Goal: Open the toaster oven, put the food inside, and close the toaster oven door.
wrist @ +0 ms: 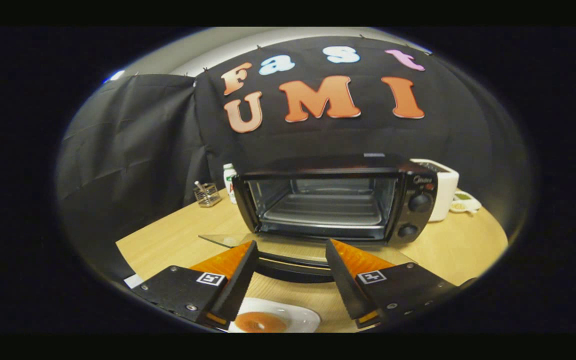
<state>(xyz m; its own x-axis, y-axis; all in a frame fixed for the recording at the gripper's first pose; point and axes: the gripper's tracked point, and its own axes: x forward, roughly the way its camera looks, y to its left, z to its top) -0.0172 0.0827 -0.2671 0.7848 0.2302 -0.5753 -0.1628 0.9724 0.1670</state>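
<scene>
My tongs point(290, 272) hang wide and empty above the donut point(260, 322) on its plate point(302, 317), just short of the oven point(335, 200), whose door point(293, 250) lies open on the counter point(178, 240). Next: drop straight down, straddle the donut, pinch gently.

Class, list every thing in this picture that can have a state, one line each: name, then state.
Oven door: open, folded down flat towards the fingers.
Oven: open, no food inside, tray on the floor of the cavity.
Gripper: open, fingers apart above the door handle, gripping nothing.
Donut: on the plate, not yet in the oven.
Plate: on the table, between the fingers, holding the donut.
</scene>
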